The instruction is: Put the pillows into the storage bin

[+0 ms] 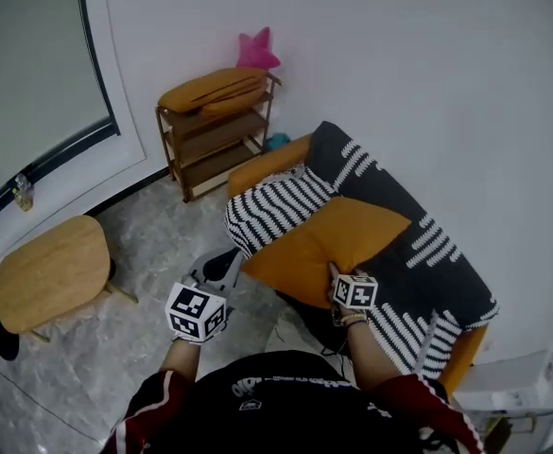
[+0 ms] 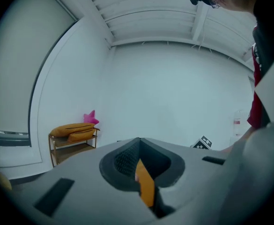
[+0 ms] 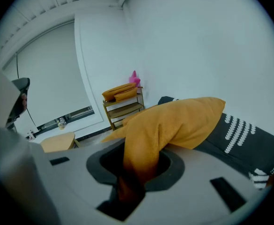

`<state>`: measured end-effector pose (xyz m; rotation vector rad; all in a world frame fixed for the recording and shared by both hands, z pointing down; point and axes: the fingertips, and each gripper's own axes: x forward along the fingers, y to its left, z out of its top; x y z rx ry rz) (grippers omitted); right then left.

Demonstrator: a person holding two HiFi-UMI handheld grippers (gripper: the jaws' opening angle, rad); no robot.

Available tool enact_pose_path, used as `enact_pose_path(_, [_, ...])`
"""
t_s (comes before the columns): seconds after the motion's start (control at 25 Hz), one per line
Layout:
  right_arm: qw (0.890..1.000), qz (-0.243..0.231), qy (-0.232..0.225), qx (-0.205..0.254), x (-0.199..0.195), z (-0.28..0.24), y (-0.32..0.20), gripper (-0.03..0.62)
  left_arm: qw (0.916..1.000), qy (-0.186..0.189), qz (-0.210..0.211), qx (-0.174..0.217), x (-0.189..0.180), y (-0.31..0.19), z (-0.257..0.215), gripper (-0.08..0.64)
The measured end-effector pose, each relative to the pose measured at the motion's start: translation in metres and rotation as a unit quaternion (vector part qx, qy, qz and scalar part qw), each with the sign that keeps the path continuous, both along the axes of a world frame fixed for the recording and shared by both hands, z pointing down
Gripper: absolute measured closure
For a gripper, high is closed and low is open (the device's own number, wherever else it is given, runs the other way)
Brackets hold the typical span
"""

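Note:
An orange pillow [image 1: 328, 239] lies on the sofa, and my right gripper [image 1: 335, 274] is shut on its near edge. In the right gripper view the orange pillow [image 3: 183, 121] bunches down between the jaws of the right gripper [image 3: 132, 172] and hangs lifted in front of them. A black-and-white striped pillow [image 1: 276, 206] rests on the orange one at its far left side. My left gripper [image 1: 215, 270] hovers just left of the striped pillow's near corner and is apart from it. Seen from its own camera, the left gripper [image 2: 144, 172] has its jaws together, with only a thin orange strip showing between them.
The orange sofa carries a dark patterned throw [image 1: 427, 244] along the wall. A wooden shelf [image 1: 215, 140] at the back holds two orange cushions [image 1: 215, 91] and a pink star [image 1: 257, 50]. A low wooden table [image 1: 54, 268] stands on the marble floor at left.

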<state>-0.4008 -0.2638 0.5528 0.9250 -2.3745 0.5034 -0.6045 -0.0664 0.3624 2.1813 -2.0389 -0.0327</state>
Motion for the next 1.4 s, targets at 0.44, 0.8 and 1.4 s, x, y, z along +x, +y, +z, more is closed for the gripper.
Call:
enact_pose_path(0.44, [0.999, 0.010, 0.005, 0.041, 0.042, -0.051, 0.096, 0.492, 0.9944, 0.026, 0.102, 0.009, 0.051, -0.002, -0.002, 0.558])
enact_pose_path(0.8, [0.994, 0.090, 0.024, 0.058, 0.130, -0.059, 0.106, 0.491, 0.9780, 0.043, 0.204, -0.006, 0.131, -0.040, 0.013, 0.558])
enact_pose_path(1.4, [0.968, 0.236, 0.031, 0.083, 0.337, -0.074, 0.150, 0.491, 0.9250, 0.016, 0.379, -0.018, 0.362, -0.063, 0.010, 0.558])
